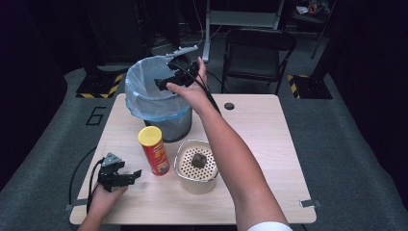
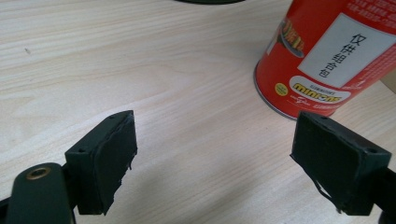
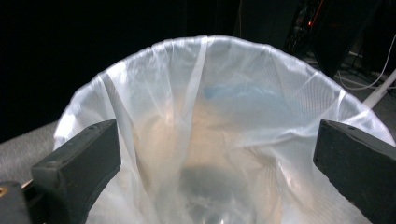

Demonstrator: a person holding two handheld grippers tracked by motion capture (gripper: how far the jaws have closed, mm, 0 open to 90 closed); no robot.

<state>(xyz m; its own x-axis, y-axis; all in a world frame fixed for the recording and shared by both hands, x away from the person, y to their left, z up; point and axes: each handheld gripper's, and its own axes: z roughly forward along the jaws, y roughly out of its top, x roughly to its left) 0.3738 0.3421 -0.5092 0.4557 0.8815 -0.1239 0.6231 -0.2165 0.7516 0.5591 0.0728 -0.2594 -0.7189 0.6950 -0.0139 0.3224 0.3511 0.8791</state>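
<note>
the bin (image 1: 159,103), lined with a pale bag, stands at the table's (image 1: 260,139) far left. the right gripper (image 1: 166,83) hangs over its mouth, jaws wide and empty. the left gripper (image 1: 126,177) rests on the table, jaws apart, empty, just beside the red can (image 1: 154,150).

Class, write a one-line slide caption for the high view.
Right gripper, jaws open, held over the lined bin; left gripper rests open beside the red can.
</note>
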